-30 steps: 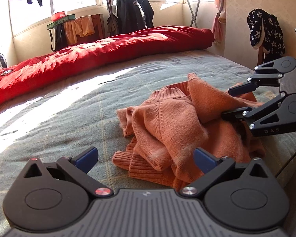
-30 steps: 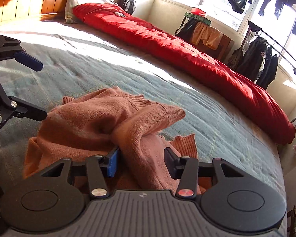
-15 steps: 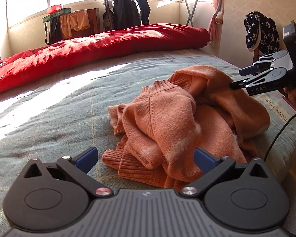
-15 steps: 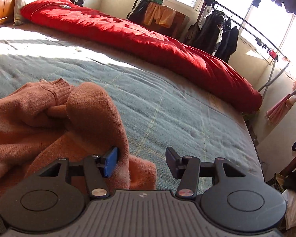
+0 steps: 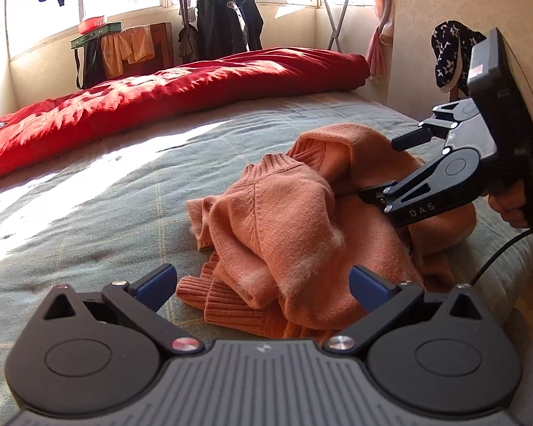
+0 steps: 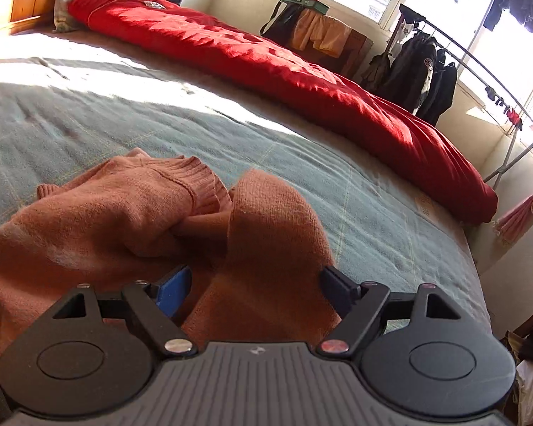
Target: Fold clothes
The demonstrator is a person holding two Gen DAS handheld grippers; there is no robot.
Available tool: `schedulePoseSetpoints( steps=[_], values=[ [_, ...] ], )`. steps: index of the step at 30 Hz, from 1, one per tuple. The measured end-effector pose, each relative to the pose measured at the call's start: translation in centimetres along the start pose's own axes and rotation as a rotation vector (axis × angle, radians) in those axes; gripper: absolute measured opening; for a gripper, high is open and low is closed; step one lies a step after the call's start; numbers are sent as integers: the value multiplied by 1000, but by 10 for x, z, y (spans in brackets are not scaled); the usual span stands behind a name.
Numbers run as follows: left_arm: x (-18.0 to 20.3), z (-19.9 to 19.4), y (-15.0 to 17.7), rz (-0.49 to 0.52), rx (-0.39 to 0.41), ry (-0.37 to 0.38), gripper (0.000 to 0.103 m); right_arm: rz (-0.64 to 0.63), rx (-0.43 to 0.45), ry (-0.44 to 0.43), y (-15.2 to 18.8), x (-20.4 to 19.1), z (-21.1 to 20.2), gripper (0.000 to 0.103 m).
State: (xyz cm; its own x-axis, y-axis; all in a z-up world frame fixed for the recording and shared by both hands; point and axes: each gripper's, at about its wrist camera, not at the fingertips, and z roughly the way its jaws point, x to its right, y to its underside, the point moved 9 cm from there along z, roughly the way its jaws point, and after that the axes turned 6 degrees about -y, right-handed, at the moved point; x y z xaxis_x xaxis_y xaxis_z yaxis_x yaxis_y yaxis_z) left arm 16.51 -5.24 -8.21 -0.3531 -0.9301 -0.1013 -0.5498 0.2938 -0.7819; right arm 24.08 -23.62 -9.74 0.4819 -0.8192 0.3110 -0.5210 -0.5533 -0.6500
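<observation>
A long red quilt [image 5: 167, 96] lies along the far edge of the grey-green bed [image 5: 89, 191]. The left hand-held gripper [image 5: 263, 285] hovers spread wide before the crumpled orange knitted sweater [image 5: 284, 227] heaped mid-bed. At right, the right hand-held gripper [image 6: 256, 284] is spread, straddling a raised sweater fold without pinching it.

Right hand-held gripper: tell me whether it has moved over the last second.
Yes. In the left wrist view the right hand-held gripper pulled away toward the wall, then returned leftward, ending higher on the orange sweater, open astride a fold.
</observation>
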Motion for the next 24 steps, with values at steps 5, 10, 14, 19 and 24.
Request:
schedulePoseSetpoints(
  steps=[5, 10, 14, 19, 24],
  values=[
    [2, 0, 3, 17, -7, -2, 102, 29, -37, 81, 25, 43, -5, 89],
    [6, 4, 5, 15, -19, 4, 102, 66, -45, 155, 42, 84, -14, 89],
    [9, 2, 3, 30, -16, -3, 102, 95, -54, 203, 53, 114, -18, 89],
    [10, 1, 1, 22, -19, 0, 102, 115, -83, 249, 62, 138, -10, 89],
    [11, 2, 2, 15, -31, 1, 102, 131, -113, 297, 71, 161, -3, 89]
  ],
)
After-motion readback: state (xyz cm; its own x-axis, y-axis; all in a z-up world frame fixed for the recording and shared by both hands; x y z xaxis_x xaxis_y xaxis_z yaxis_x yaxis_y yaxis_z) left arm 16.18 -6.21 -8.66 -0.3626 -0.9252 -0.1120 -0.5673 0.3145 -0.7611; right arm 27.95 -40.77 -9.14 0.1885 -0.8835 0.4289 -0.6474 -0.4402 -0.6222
